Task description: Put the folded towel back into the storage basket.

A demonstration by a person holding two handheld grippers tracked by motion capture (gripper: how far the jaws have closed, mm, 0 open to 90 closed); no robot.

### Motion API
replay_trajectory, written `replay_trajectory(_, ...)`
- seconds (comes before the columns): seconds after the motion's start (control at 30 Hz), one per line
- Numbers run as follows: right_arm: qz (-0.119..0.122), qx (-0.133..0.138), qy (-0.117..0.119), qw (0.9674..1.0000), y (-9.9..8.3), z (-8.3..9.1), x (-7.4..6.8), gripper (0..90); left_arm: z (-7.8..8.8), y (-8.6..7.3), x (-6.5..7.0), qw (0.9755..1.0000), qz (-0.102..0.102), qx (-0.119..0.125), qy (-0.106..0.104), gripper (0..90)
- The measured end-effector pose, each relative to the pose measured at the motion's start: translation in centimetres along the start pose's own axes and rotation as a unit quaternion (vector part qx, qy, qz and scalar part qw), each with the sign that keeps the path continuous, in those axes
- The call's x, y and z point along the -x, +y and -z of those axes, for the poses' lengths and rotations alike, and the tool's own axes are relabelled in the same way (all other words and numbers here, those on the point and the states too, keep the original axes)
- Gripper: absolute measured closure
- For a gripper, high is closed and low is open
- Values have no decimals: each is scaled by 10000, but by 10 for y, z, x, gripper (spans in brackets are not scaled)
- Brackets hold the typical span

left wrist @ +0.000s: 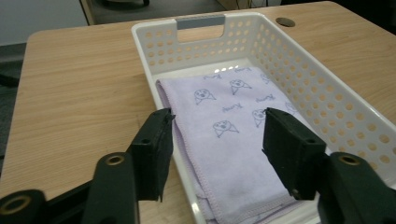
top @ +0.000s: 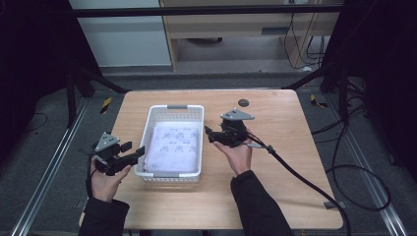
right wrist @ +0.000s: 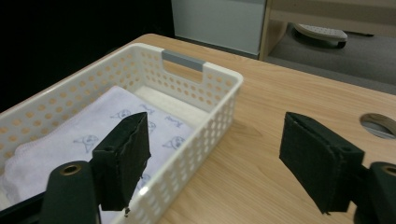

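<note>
Lavender cloth (top: 173, 145), folded and printed with small faces, lies flat inside the white basket (top: 170, 109) at the middle of the high view. I judge the placing done: nothing is gripped. My left gripper (top: 132, 153) sits at the basket's lower-left edge, jaws spread apart and empty. My right gripper (top: 210, 133) hovers just right of the basket, also released. What's left, I think, is only pulling both hands clear.
</note>
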State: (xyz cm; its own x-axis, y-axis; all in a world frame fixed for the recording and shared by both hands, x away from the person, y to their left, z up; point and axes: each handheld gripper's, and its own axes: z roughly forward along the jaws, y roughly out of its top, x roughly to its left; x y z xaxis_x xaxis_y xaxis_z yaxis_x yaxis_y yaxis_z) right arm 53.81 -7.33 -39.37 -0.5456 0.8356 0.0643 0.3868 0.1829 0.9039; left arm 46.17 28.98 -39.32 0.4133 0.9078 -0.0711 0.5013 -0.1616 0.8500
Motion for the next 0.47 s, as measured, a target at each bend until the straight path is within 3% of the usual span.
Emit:
replay_trajectory(0.03, -62, 5, 25, 10000, -5, 13, 10, 210, 0, -1, -3, 10000, 10, -12, 34, 356)
replay_trajectory(0.17, -70, 7, 71, 9999, -12, 28, 22, 181, 1, -2, -8, 10000, -5, 11, 88, 318)
replay_trajectory(0.2, -103, -6, 78, 9999, -18, 40, 31, 172, 2, -3, -13, 9999, -6, 12, 118, 295)
replay_trajectory(0.47, -282, -57, -56, 9996, -51, 76, 65, 163, 6, -12, -30, 9996, 87, -27, 254, 274)
